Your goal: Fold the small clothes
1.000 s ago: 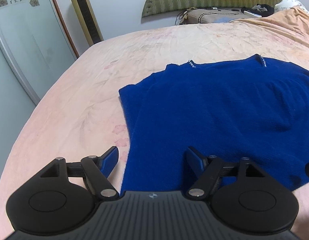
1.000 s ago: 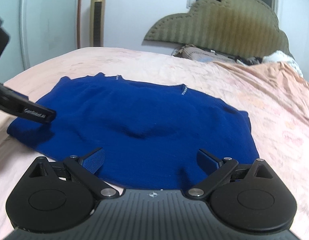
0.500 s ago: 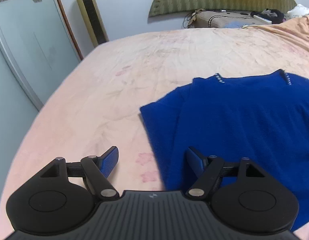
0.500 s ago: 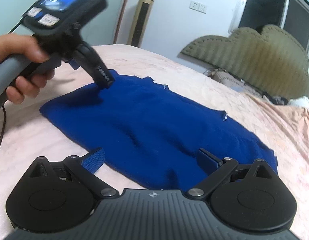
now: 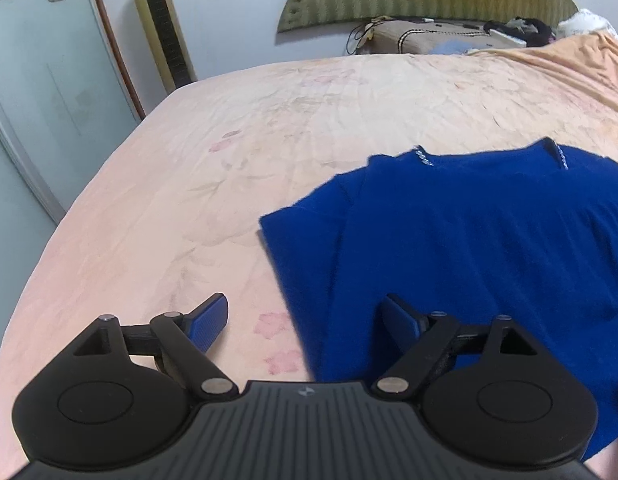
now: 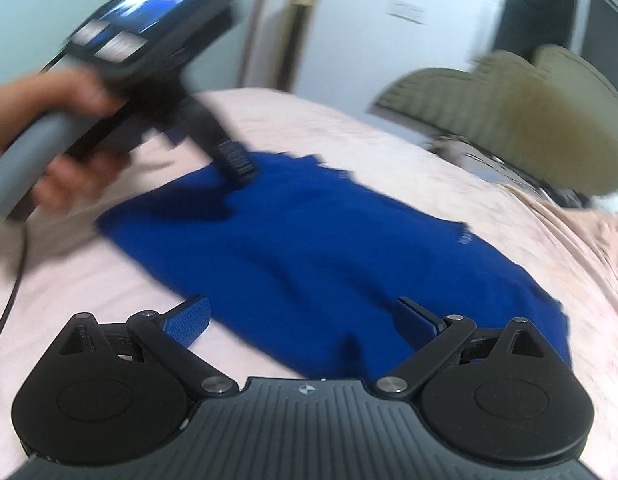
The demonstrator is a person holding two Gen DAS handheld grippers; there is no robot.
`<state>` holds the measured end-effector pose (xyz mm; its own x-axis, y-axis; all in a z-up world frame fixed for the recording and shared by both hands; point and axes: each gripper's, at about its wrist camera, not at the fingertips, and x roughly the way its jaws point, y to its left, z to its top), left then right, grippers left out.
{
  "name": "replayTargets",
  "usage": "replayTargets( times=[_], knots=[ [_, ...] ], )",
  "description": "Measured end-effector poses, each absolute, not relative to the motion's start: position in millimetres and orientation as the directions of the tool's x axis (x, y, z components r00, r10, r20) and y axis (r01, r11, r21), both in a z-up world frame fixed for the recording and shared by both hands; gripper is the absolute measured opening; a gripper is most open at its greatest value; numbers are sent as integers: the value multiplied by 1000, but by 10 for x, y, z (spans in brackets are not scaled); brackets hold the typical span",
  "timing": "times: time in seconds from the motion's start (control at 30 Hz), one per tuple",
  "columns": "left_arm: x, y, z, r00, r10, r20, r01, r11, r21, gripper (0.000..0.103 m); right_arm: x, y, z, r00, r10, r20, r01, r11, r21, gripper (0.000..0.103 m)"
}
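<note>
- Left gripper (image 5: 305, 320) jaws apart, just been widening, nothing clamped; blue sweater (image 5: 469, 248) flat on bed (image 5: 269, 140), its sleeve edge under the right-hand finger.
- Right gripper (image 6: 301, 320) apart, empty; sweater's long axis runs up-left toward the left gripper, hem nearest.

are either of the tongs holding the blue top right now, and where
Nothing is held. The left tongs and right tongs both stand open over the blue top, which lies flat.

Blurred and cropped regions, both wrist views.
Right wrist view is smeared: headboard (image 6: 521, 120) and hand (image 6: 49, 136) lack detail. Blue sweater (image 5: 489, 248) runs past the left wrist view's right edge; its hem lies behind the gripper body.
</note>
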<state>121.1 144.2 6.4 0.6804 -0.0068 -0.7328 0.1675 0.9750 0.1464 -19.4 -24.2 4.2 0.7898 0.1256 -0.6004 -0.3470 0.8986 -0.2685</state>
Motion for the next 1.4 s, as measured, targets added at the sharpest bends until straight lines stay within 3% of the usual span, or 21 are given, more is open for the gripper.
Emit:
replayTargets(
  times=[0.17,0.33,0.63,0.73,0.8,0.83,0.9,0.93,0.97,1.03,1.1,1.4],
  knots=[
    [1424,1719,39,628,-84,-774,142,990,8,85,-228,43,-30,785,134,-605,-410,844,-345,99],
    [1674,1841,-60,539,-276,-796,215,959,-187,85,-219,271,-77,800,129,-586,-414,826,-383,97],
    [2091,1754,-165,488,-462,-740,243,887,-394,90,39,730,-227,841,90,-533,-382,796,-470,90],
    [2167,1629,-165,498,-443,-746,262,897,-357,90,177,869,-263,852,93,-515,-381,785,-489,79],
    [2208,1588,-158,513,-423,-747,269,906,-328,89,248,935,-285,853,101,-512,-389,777,-495,61],
    [2226,1567,-161,524,-415,-744,269,909,-318,86,281,965,-296,851,102,-515,-394,771,-500,56],
    [2257,1523,-162,545,-381,-747,264,924,-278,62,326,1000,-299,846,110,-521,-406,767,-497,32],
    [2280,1502,-156,550,-368,-750,262,928,-264,55,332,1021,-307,845,108,-523,-407,765,-499,26],
    [2313,1492,-156,542,-370,-754,258,928,-270,38,332,1028,-315,843,110,-526,-411,762,-500,16],
    [2377,1513,-158,518,-401,-756,241,916,-320,18,326,1004,-317,840,127,-528,-422,765,-487,10],
    [2371,1475,-122,529,-382,-757,235,924,-302,13,304,962,-270,834,156,-529,-432,781,-450,8],
    [2058,1085,421,657,-249,-711,265,960,-91,12,62,466,7,859,213,-466,-391,860,-328,5]
  ],
)
